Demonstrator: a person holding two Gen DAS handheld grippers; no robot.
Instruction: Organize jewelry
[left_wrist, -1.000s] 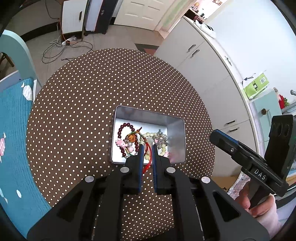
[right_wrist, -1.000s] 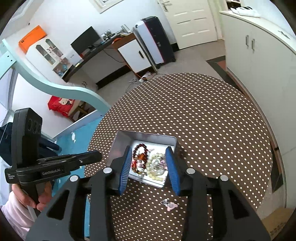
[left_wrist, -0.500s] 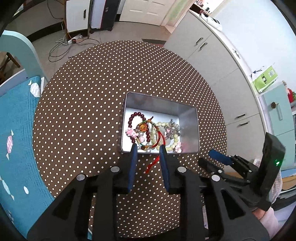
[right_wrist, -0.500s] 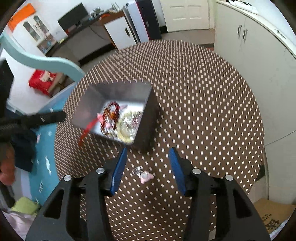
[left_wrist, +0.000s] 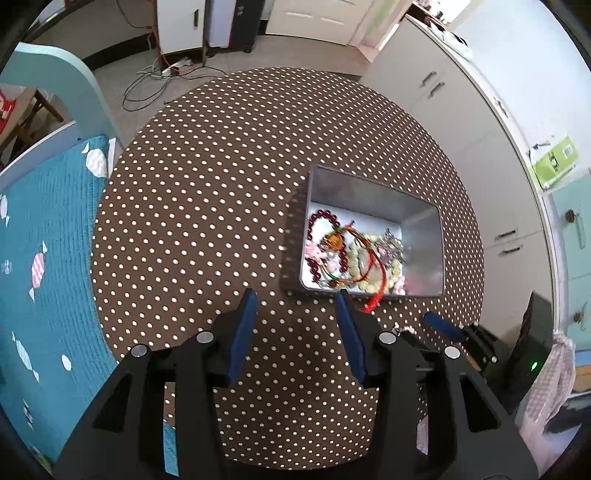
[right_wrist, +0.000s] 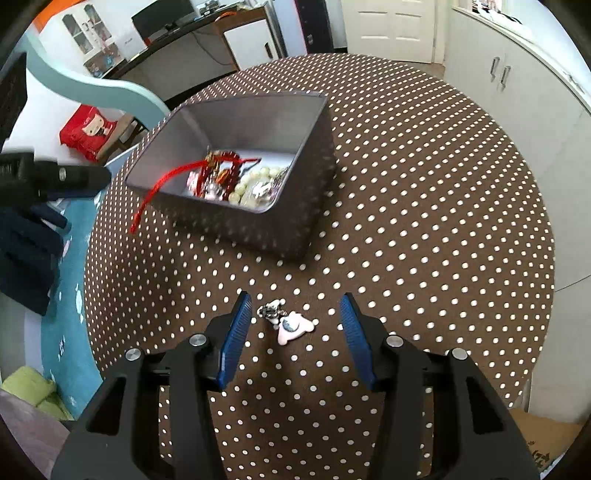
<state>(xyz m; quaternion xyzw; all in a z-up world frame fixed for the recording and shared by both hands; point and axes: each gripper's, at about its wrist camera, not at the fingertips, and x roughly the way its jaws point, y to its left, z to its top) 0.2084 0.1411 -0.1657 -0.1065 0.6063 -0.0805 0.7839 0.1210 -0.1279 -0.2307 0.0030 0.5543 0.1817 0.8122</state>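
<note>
While the left tool had just been opening, empty, beside the tin | right tool gaped, unclosed, around the charm on the desk | next: close, lift into tin.

1. The left gripper is open, with only bare dotted desk between its sides and ahead to its left.
2. The metal tin stands just ahead to its right, walls in the way.
3. A small pink charm lies between the right gripper sides; the tin stands farther ahead.
</note>
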